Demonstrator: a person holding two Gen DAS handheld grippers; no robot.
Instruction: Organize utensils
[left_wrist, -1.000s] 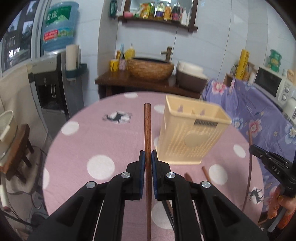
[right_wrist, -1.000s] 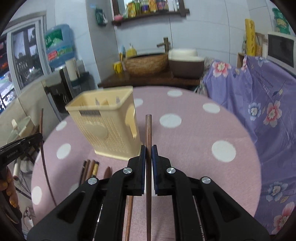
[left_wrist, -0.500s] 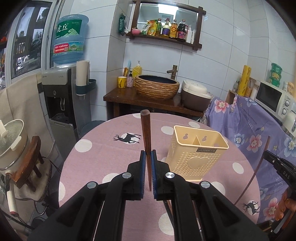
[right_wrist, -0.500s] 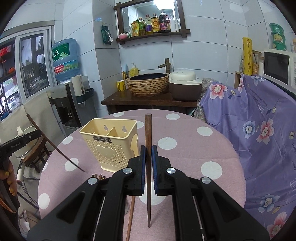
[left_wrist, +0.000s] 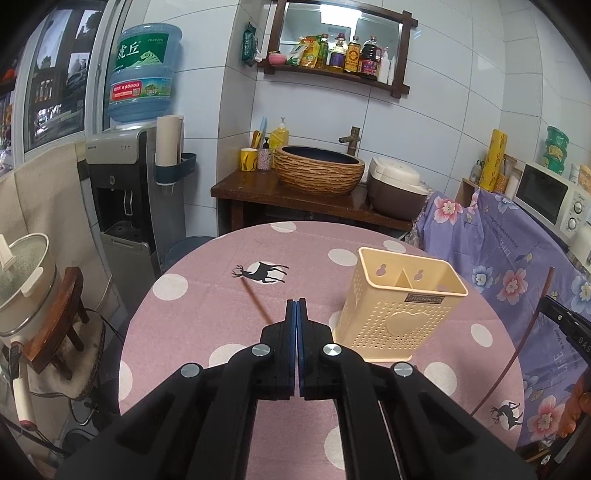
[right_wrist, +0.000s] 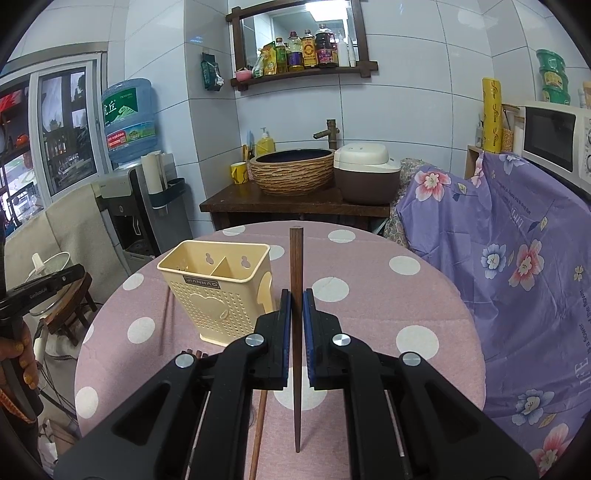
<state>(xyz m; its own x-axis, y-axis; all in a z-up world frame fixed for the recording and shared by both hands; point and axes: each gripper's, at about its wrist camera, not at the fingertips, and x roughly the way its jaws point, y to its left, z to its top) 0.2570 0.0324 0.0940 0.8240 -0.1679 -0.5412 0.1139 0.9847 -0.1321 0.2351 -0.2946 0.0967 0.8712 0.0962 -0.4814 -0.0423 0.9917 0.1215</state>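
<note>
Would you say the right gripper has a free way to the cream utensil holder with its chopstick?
Probably yes: the right gripper, shut on the chopstick, is near the cream utensil holder, whose top is open, and nothing stands between them; the left gripper is well aside.

Pink polka-dot tablecloth (right_wrist: 369, 280), cream holder (right_wrist: 218, 291), brown chopstick (right_wrist: 296, 258)
</note>
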